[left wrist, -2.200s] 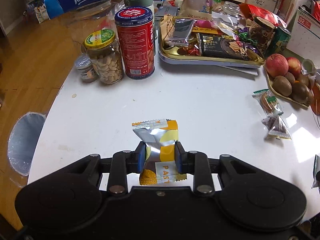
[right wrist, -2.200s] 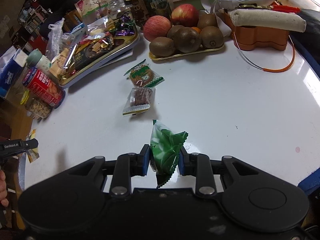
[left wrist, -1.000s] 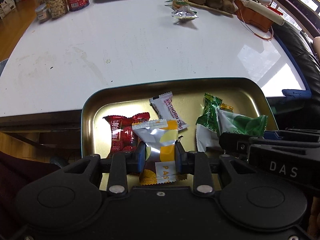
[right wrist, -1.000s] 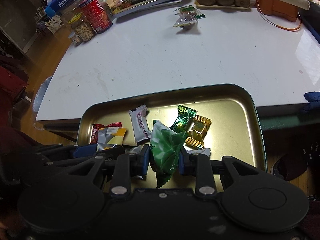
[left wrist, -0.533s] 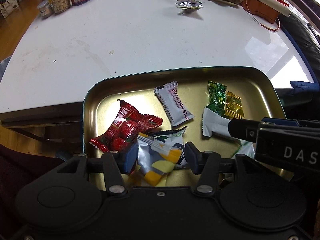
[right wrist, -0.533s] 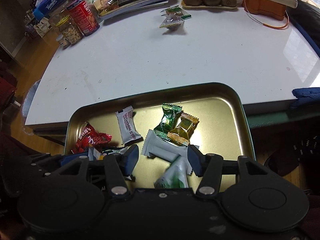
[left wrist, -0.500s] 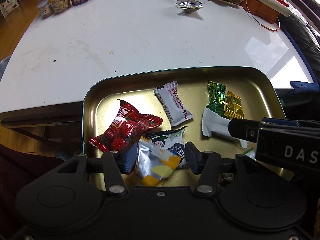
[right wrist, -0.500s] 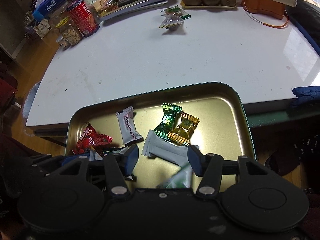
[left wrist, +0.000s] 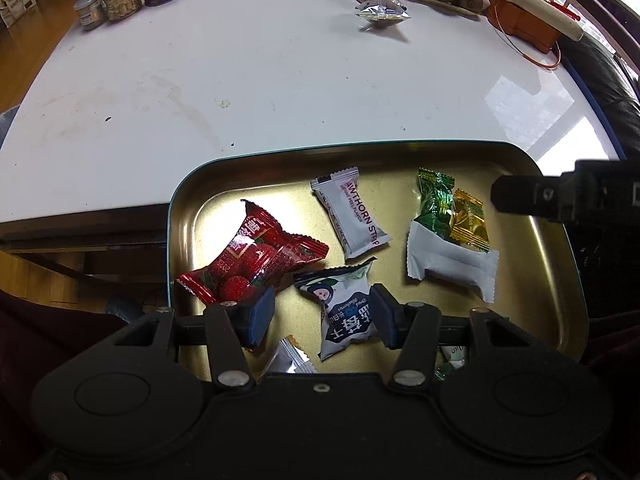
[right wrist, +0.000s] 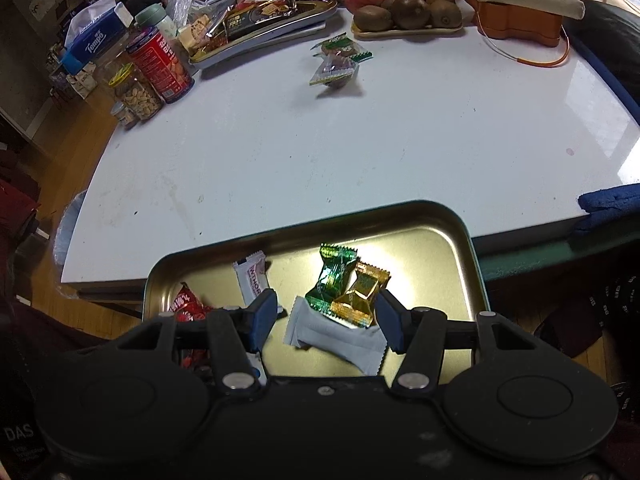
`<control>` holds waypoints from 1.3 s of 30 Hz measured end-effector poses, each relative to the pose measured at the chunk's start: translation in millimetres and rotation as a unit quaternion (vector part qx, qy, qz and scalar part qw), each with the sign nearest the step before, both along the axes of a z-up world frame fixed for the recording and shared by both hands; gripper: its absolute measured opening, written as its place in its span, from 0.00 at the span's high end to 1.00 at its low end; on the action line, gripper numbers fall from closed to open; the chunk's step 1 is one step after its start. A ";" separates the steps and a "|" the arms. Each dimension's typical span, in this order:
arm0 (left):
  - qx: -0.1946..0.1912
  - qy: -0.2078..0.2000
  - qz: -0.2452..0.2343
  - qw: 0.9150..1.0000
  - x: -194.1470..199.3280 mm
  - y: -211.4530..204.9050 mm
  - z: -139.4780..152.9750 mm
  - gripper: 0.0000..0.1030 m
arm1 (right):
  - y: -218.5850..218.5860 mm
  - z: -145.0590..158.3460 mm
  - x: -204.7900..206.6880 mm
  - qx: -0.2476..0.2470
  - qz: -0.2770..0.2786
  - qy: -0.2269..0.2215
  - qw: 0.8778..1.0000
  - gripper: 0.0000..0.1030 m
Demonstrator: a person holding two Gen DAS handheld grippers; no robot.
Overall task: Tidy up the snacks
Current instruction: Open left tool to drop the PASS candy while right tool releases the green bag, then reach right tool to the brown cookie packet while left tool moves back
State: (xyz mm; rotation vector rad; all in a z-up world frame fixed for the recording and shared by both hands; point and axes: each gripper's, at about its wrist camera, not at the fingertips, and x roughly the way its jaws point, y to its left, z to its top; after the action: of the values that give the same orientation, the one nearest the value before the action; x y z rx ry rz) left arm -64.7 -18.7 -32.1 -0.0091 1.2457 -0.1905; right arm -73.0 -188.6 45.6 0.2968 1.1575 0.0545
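White tabletop (left wrist: 280, 92) spans both views, two wrapped snacks (right wrist: 334, 66) lying far across it. Against its near edge sits the gold metal tray (left wrist: 556, 264), holding the red packet (left wrist: 256, 258), white bar (left wrist: 352, 216) and green candy (right wrist: 332, 276). Left gripper (left wrist: 322, 316) and right gripper (right wrist: 326, 318) hover spread and empty; a packet corner below, possibly orange-edged, is mostly hidden.
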 end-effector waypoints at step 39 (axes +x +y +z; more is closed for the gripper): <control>0.034 -0.044 0.041 0.998 170.6 36.1 11.5 0.44 | -54.2 -49.7 188.6 -0.018 -0.084 0.026 0.996 0.44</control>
State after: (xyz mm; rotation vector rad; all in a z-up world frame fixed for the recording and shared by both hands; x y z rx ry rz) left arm 105.9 17.5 -20.6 0.0073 1.1611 -0.0765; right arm 115.7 -242.8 -4.1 0.3636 1.1801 -0.1231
